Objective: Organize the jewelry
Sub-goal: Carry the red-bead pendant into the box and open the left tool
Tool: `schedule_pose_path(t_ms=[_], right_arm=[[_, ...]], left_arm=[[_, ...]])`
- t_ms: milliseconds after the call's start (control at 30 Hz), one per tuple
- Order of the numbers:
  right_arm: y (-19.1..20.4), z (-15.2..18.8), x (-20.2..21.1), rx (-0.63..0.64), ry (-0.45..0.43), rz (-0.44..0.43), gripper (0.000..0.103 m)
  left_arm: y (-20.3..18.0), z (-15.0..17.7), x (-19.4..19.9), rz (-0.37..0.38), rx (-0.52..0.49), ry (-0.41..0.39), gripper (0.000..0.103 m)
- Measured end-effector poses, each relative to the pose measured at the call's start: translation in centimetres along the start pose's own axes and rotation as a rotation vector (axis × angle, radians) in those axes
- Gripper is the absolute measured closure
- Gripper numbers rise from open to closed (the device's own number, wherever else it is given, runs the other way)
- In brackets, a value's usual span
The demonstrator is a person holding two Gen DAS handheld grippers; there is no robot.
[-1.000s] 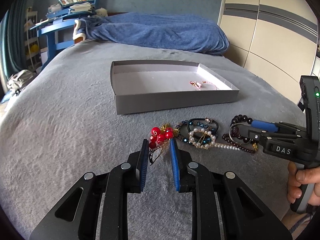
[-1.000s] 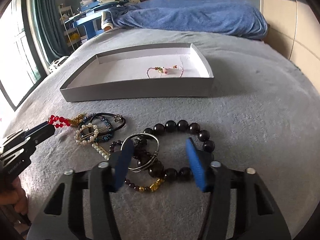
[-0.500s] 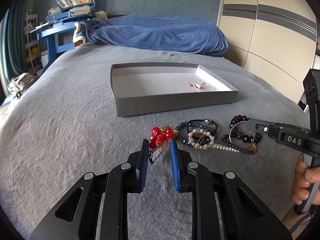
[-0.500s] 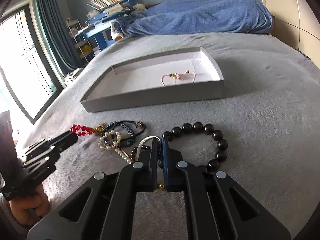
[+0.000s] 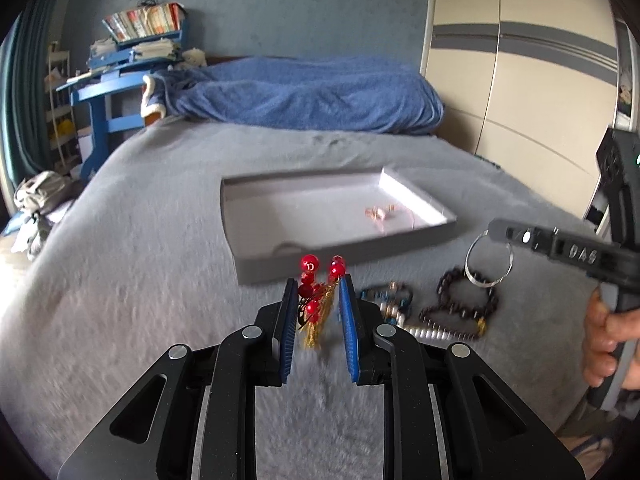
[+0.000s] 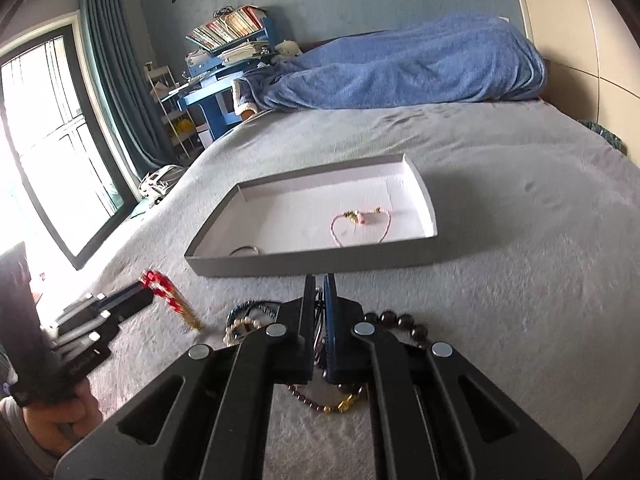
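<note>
Both claws are lifting pieces off the bed short of the grey tray, the left claw clamped on the red bead ornament, the right claw pinched tight on the silver bangle, so next comes carrying them over the tray's near wall and letting go.

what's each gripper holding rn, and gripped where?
Left gripper: red bead ornament, pinched mid-cluster, gold tassel hanging below. Right gripper: silver ring bangle, pinched at its top rim.

Red beads; grey tray; blue blanket
</note>
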State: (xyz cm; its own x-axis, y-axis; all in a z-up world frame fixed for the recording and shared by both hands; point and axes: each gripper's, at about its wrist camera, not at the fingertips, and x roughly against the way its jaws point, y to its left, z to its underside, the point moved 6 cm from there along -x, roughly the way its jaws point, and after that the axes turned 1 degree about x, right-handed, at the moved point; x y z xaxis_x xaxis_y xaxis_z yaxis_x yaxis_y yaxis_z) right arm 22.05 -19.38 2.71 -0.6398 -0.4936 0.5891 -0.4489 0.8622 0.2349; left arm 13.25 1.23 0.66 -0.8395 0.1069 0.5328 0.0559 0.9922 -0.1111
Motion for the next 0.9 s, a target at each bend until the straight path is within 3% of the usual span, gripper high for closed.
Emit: schedule_pose_path(t_ms=[500, 900], right_arm=[[-0.5, -4.9, -2.2, 0.09, -0.007, 0.03, 0.099], [1.2, -8.2, -8.2, 0.142, 0.026, 0.013, 0.099]], left_arm=[[1.8, -7.8, -1.2, -0.015, -0.025, -0.061, 0.081], [2.1, -9.8, -7.8, -0.017, -0.041, 0.001, 0.081]])
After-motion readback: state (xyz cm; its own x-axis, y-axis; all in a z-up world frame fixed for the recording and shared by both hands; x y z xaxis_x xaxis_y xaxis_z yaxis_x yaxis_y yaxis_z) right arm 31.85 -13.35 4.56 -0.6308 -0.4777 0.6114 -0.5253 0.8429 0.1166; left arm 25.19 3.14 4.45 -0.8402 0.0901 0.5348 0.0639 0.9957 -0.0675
